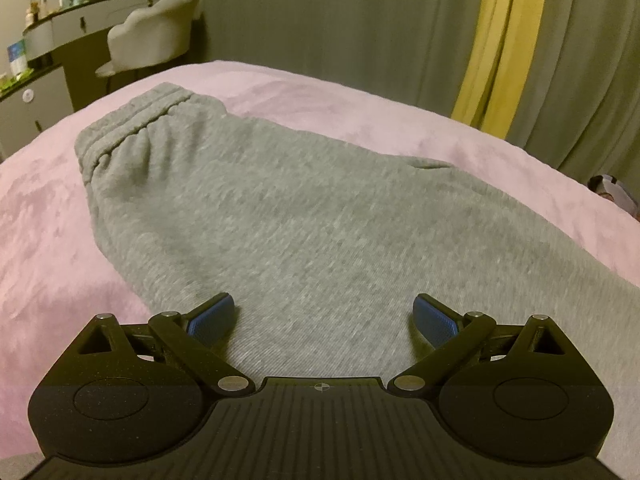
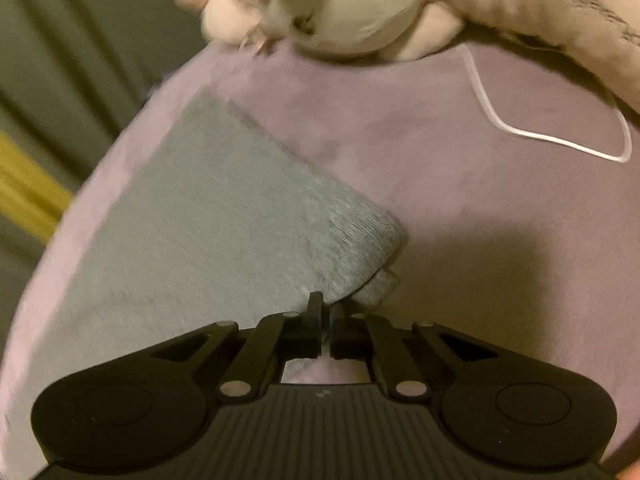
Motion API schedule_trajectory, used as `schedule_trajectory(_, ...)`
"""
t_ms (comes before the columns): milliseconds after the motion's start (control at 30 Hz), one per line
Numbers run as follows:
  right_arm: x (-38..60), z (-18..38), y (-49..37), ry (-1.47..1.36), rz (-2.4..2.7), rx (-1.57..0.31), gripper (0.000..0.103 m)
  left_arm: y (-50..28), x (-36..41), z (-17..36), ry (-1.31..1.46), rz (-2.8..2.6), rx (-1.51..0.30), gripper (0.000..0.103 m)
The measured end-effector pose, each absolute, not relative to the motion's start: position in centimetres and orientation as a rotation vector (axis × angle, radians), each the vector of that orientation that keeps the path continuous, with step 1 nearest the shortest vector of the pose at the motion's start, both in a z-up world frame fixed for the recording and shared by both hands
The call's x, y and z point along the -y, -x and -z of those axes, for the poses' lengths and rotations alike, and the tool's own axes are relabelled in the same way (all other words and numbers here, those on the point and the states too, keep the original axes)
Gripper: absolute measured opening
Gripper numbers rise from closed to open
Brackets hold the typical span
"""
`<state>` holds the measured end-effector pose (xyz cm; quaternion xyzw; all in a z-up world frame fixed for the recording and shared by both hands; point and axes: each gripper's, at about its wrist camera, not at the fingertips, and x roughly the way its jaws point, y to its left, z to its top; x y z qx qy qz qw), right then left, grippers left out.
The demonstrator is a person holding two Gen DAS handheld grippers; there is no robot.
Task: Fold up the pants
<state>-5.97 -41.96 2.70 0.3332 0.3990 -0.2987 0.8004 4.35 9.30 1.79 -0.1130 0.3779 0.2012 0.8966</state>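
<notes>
Grey sweatpants (image 1: pixel 280 208) lie on a pink bedspread (image 1: pixel 48 240), folded lengthwise, with the elastic waistband (image 1: pixel 132 120) at the far left. My left gripper (image 1: pixel 324 316) hovers open just above the middle of the pants, blue pads (image 1: pixel 210 320) wide apart, holding nothing. In the right wrist view the leg end of the pants (image 2: pixel 208 208) lies with its ribbed cuffs (image 2: pixel 360 240) stacked. My right gripper (image 2: pixel 326 320) is shut on the near edge of the cuff end.
A plush toy (image 2: pixel 320 4) and a pillow (image 2: pixel 560 12) lie at the bed's far side, with a white cable (image 2: pixel 520 128) on the bedspread (image 2: pixel 480 200). A vanity desk (image 1: pixel 60 28) and chair (image 1: pixel 152 36) stand beyond the bed. Grey and yellow curtains (image 1: pixel 500 40) hang behind.
</notes>
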Motion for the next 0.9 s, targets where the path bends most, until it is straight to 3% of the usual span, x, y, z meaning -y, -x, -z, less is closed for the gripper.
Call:
schedule_trajectory(133,43.8,-3.3,8.0,-0.799,0.670,-0.785,0.042,-4.1,-9.5,-1.9,0.250,-0.414,-0.772,0.100)
schedule_trajectory(200,44.4,-3.0,8.9,-0.827,0.676,-0.794,0.050,-4.2,-9.5,-1.8,0.250,-0.417,-0.782,0.100)
schedule_trajectory(300,45.1,-1.6,10.5,-0.948,0.625,-0.751,0.052,-4.3,-9.3,-1.8,0.237,-0.413,-0.783,0.100)
schedule_trajectory(400,45.6,-0.6,11.0,-1.045,0.602,-0.659,0.064,-4.3,-9.0,-1.8,0.214,-0.406,-0.782,0.100)
schedule_trajectory(500,46.3,0.2,10.4,-1.118,0.558,-0.591,0.064,-4.4,-8.8,-1.8,0.200,-0.408,-0.784,0.100)
schedule_trajectory(533,46.4,0.4,10.2,-1.139,0.567,-0.576,0.058,-4.4,-8.8,-1.7,0.199,-0.410,-0.785,0.100)
schedule_trajectory(567,46.5,0.4,10.1,-1.145,0.567,-0.559,0.049,-4.5,-8.8,-1.7,0.198,-0.413,-0.786,0.100)
schedule_trajectory(600,46.6,0.5,9.9,-1.140,0.574,-0.560,0.023,-4.4,-8.8,-1.7,0.198,-0.415,-0.787,0.100)
schedule_trajectory(633,46.8,0.7,9.8,-1.143,0.573,-0.567,0.019,-4.4,-8.7,-1.8,0.198,-0.417,-0.786,0.100)
schedule_trajectory(900,47.1,0.8,9.4,-1.151,0.553,-0.551,0.029,-4.3,-8.5,-2.1,0.179,-0.407,-0.777,0.100)
